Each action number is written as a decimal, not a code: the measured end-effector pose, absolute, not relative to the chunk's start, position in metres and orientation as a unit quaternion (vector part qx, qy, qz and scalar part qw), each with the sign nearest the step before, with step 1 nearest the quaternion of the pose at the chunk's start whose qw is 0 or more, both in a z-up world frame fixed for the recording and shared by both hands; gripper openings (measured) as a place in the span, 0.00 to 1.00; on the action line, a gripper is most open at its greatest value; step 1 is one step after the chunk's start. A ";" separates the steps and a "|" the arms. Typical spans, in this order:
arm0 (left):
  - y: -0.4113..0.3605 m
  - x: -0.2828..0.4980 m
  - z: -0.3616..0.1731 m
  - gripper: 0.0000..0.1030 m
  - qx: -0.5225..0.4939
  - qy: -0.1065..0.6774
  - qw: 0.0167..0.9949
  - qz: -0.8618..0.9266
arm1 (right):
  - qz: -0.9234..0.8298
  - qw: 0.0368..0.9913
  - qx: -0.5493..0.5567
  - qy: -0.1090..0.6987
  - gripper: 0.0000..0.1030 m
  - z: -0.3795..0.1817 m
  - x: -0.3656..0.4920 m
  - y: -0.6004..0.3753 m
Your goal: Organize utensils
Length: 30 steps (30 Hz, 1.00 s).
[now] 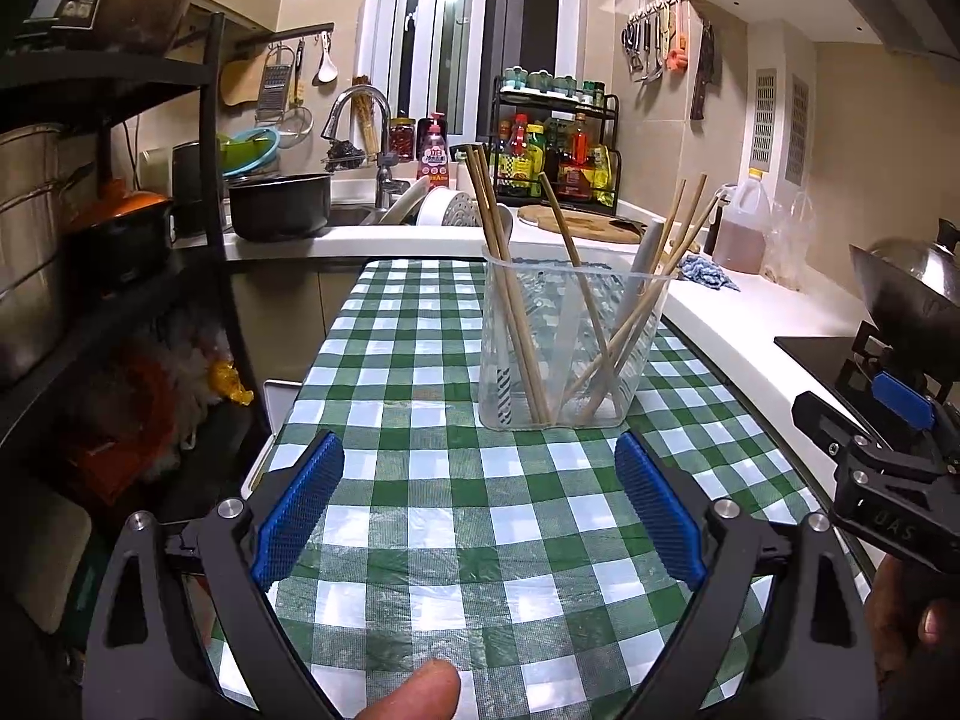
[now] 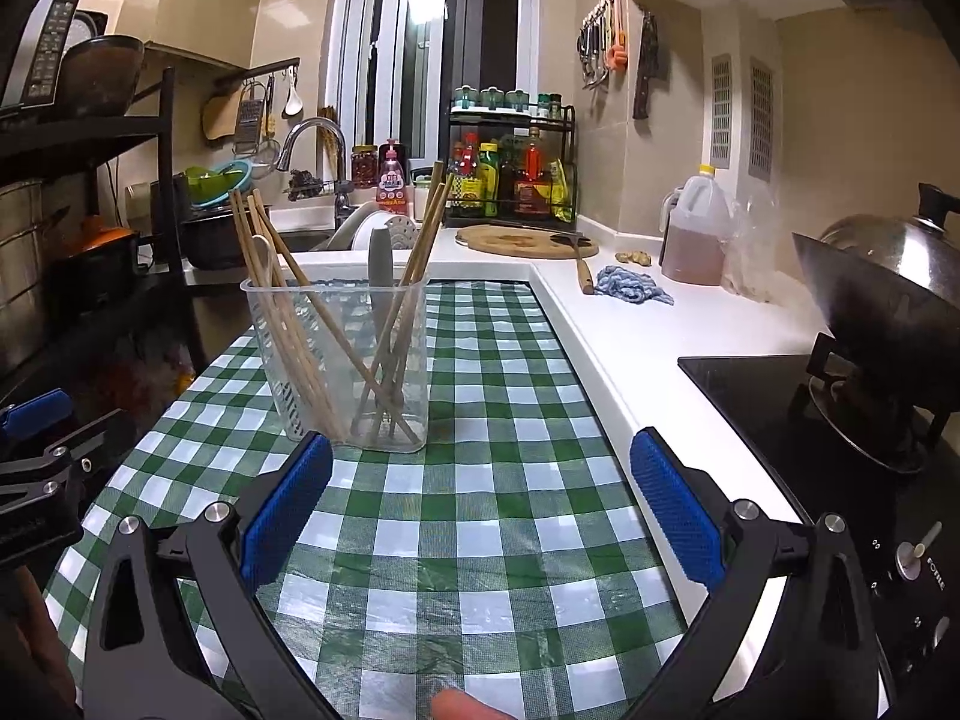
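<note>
I'm seeing clear plastic utensil holder (image 1: pixel 570 348) standing upright on green-and-white checked tablecloth (image 1: pixel 432 516), ahead of both grippers. Wooden chopsticks (image 1: pixel 510 288) leaning inside, long axes near vertical, tips fanning outward; grey utensil handle (image 2: pixel 380 276) rising between them. I'm keeping left gripper (image 1: pixel 480 516) spread wide, nothing between pads. Right gripper (image 2: pixel 480 516) likewise gaping, empty. Right view alone showing black cooktop (image 2: pixel 798 414); left view showing sink faucet (image 1: pixel 360 114) more plainly.
</note>
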<state>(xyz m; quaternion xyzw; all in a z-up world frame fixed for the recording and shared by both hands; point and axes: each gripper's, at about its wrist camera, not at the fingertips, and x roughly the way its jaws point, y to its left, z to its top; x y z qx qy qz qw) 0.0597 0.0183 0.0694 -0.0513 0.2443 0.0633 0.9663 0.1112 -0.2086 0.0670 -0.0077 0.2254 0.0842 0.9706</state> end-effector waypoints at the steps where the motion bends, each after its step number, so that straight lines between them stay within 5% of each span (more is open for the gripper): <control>1: 0.018 0.059 0.069 0.86 -0.051 0.244 0.966 0.064 | 0.083 0.970 -0.009 0.226 0.95 0.066 0.112 -0.208; 30: 0.017 0.062 0.069 0.86 -0.049 0.242 0.967 0.060 | 0.082 0.970 0.000 0.227 0.95 0.066 0.112 -0.211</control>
